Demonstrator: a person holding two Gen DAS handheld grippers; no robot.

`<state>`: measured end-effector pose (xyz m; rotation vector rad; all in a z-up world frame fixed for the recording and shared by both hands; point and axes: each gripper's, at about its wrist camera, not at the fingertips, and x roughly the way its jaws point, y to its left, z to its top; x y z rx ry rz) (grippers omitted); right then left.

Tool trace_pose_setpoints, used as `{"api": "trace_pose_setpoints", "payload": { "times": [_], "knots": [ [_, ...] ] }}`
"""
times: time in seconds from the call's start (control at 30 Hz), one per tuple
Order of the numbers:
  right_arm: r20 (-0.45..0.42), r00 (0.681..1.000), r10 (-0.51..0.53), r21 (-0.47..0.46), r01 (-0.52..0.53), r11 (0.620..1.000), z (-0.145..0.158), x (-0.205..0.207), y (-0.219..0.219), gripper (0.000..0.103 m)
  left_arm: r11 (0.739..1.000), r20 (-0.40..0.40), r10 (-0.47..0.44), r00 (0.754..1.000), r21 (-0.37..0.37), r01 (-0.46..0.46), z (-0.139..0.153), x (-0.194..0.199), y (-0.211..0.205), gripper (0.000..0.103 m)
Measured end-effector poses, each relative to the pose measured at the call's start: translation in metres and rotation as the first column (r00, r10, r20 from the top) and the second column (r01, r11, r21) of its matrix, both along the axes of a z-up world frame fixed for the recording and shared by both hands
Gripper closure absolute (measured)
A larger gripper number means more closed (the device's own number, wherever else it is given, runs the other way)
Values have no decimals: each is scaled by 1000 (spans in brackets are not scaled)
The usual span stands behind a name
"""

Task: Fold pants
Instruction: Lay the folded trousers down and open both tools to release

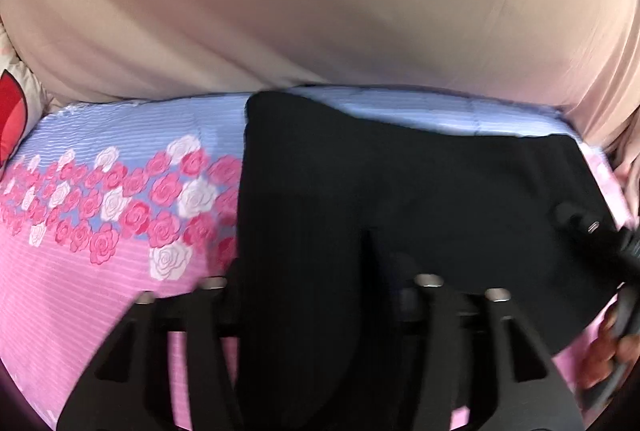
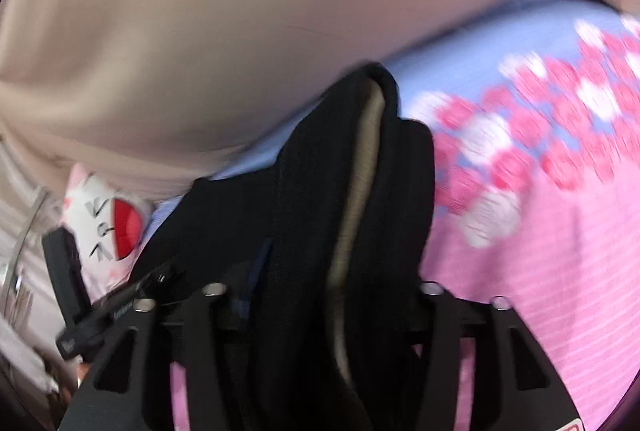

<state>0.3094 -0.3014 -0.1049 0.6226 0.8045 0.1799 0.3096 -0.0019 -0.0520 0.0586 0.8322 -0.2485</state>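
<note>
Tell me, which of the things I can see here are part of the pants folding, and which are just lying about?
Part of the job:
black pants, lying on the bed between both sets of fingers
left gripper
right gripper

Just lying about:
rose-patterned bed sheet
beige curtain
white cushion with a red patch

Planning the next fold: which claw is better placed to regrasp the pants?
Right, probably: the right claw straddles a raised, bunched fold of the pants; the left claw sits over flat-lying fabric, offering less to pinch.
</note>
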Motion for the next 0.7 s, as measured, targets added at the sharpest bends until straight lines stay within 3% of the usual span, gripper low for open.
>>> {"api": "trace_pose_setpoints", "payload": {
  "times": [0.03,0.1,0.17,0.23,0.3,0.4,0.53,0.57,0.6,0.67,0.7],
  "knots": [
    [-8,1000,-22,11,22,1000,1,-3,-8,37,998,46,47,998,37,-48,-1,-5,4,5],
    [30,995,-99,-13,100,995,13,-24,-26,31,975,139,140,980,152,-160,7,-20,10,5],
    [79,970,-228,-94,235,967,37,-55,-44,28,954,181,149,972,232,-189,19,-34,14,5],
    [168,953,-250,-108,270,957,64,-88,-50,29,928,224,159,962,299,-223,32,-54,20,5],
    [240,949,-204,-136,241,961,90,-112,-36,43,930,243,148,959,296,-218,48,-76,22,5],
    [279,956,-86,-228,153,962,115,-122,10,45,949,238,127,963,254,-188,63,-89,20,5],
    [246,966,78,-342,12,939,105,-113,74,45,971,210,100,973,193,-142,73,-93,5,5],
    [233,968,98,-377,-3,926,99,-109,88,50,972,204,96,974,191,-136,74,-93,1,5],
    [215,969,119,-399,-24,917,91,-103,97,70,973,198,92,976,191,-130,74,-93,-4,5],
    [167,978,126,-375,-55,925,78,-91,95,99,974,197,87,977,189,-125,73,-95,-10,5],
    [152,982,114,-355,-53,933,71,-86,92,100,975,194,86,977,187,-123,72,-96,-14,5]
  ]
}}
